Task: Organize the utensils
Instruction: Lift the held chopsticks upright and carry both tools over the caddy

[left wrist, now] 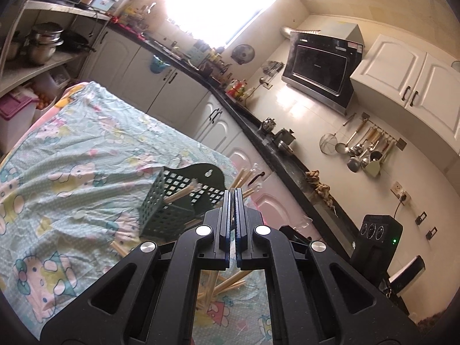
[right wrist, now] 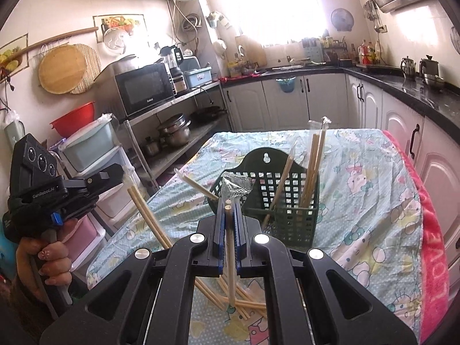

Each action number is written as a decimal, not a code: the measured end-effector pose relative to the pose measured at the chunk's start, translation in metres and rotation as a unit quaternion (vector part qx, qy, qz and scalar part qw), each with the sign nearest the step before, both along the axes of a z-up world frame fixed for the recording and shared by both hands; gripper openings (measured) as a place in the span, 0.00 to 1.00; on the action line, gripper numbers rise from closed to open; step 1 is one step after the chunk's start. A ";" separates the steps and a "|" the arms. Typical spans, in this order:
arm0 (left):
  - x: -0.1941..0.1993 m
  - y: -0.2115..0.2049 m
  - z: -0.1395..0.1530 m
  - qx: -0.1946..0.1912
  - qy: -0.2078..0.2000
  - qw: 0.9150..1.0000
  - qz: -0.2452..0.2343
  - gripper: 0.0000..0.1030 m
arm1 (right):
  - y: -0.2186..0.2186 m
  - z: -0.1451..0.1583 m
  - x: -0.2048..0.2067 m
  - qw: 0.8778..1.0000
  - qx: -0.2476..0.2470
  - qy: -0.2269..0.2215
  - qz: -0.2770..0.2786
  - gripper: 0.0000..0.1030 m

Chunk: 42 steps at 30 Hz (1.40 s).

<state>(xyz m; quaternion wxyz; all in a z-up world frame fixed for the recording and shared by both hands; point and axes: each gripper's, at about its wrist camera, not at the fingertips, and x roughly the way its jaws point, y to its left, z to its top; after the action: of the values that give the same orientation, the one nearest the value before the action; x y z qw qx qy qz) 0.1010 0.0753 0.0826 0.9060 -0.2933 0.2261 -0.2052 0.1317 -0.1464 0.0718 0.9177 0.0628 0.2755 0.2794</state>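
Sunlit kitchen with a bright window (right wrist: 273, 5), white cabinets (right wrist: 287, 100) under a dark worktop (right wrist: 414, 86), a microwave (right wrist: 143, 89) on a steel rack and ladles hung on the tiled wall (left wrist: 362, 146). Cartoon-print cloth (left wrist: 72, 155) spread over the counter, a pink towel (right wrist: 431, 244) along its right edge. Dark green mesh basket (right wrist: 276, 198) standing upright on the cloth, several wrapped chopsticks (right wrist: 312, 169) leaning inside it. More chopsticks (right wrist: 244, 304) lying loose in a heap on the cloth, near the basket. Right gripper (right wrist: 228, 210) clamped on one wrapped chopstick (right wrist: 230, 258), held nearly upright above the heap. Left gripper (left wrist: 233, 201) closed on a pair of chopsticks (right wrist: 149, 218), slanting down toward the cloth, left of the basket.
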 end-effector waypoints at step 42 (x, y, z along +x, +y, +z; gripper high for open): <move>0.048 -0.059 0.145 0.056 -0.149 0.987 -0.030 0.00 | -0.035 0.127 0.025 0.986 0.016 -0.154 -0.064 0.05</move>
<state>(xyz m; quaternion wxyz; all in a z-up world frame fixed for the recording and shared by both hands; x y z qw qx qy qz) 0.1489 0.0167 0.2279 0.9380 -0.2014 0.1079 -0.2606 0.1570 -0.1815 0.1990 0.9640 0.0514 0.1214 0.2309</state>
